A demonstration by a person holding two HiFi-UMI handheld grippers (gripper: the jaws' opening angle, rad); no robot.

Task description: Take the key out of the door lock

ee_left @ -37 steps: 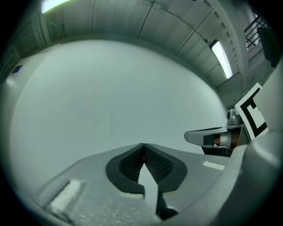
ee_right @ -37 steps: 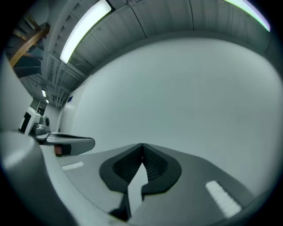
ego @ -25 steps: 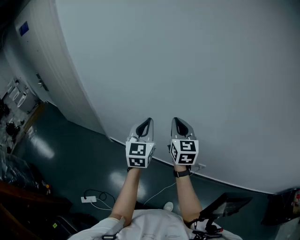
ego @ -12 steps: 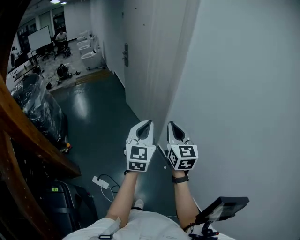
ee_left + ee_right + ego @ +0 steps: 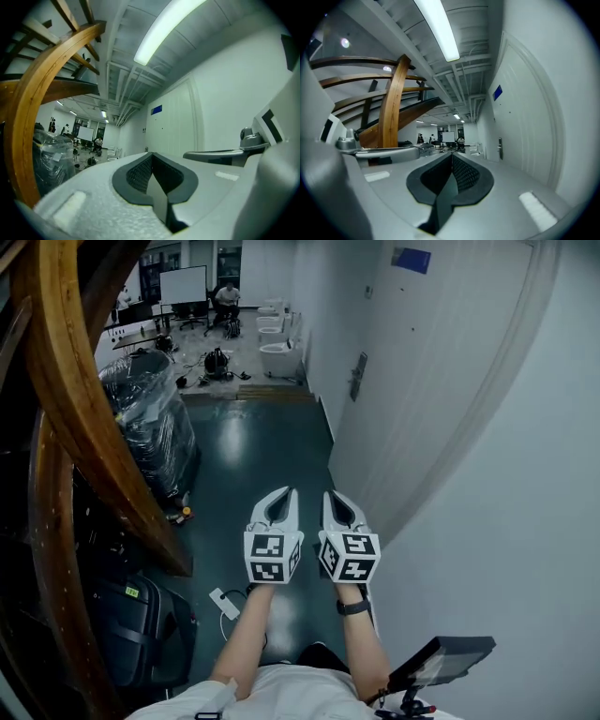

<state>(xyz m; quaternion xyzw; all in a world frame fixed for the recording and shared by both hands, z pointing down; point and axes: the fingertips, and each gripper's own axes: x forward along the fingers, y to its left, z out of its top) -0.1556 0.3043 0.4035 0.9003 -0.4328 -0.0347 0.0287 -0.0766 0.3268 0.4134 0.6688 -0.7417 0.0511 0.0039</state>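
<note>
In the head view, the left hand-held gripper (image 5: 284, 495) and right hand-held gripper (image 5: 334, 498) are hovering side by side at lower centre. They are aiming toward the door (image 5: 431, 343) at upper right. Its lock plate (image 5: 358, 377) is sitting well apart from them, and the key is too small to discern. In the left gripper view, the jaws are meeting on nothing. In the right gripper view, they are likewise meeting empty, probably because the approach is pending.

- left gripper (image 5: 287, 492), right gripper (image 5: 331, 495): light grey shells, black pads, black-and-white square markers
- door (image 5: 441, 371): white; sign (image 5: 412, 260) blue
- floor (image 5: 258, 460): glossy dark teal
- stair beam (image 5: 80, 395): brown wood grain
</note>
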